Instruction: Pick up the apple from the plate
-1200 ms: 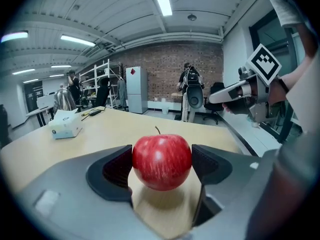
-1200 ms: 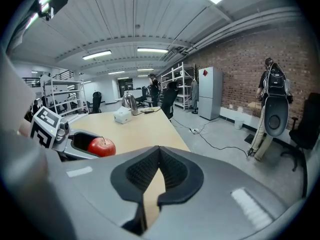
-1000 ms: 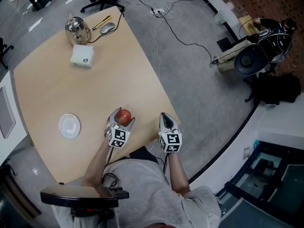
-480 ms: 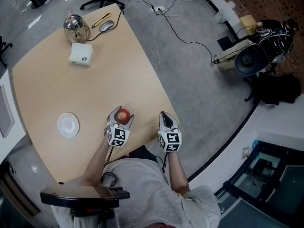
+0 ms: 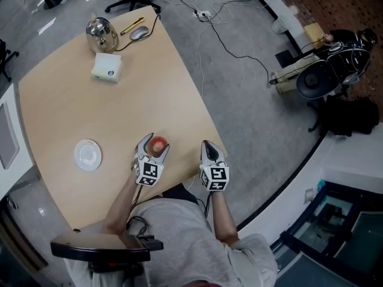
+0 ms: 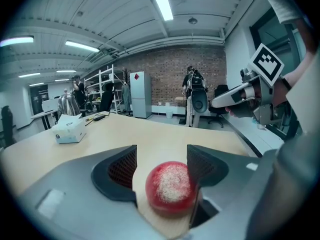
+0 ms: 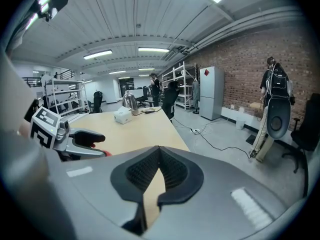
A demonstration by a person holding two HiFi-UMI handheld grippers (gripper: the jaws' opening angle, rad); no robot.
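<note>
The red apple rests on the light wood table near its front edge. My left gripper straddles it. Its jaws have just been closing with the apple between them. The right-hand pad lies against the apple, while a thin strip of table shows between the apple and the left-hand pad. The white plate lies empty well to the left. My right gripper is shut on nothing beside the table's near right edge.
At the far end stand a metal kettle, a white tissue box, a mouse and a pen. Grey floor with cables lies right of the table. People stand far back in the room.
The left jaws have drawn in a little around the apple. Apple, plate and right gripper keep their places; only the head camera has shifted slightly.
</note>
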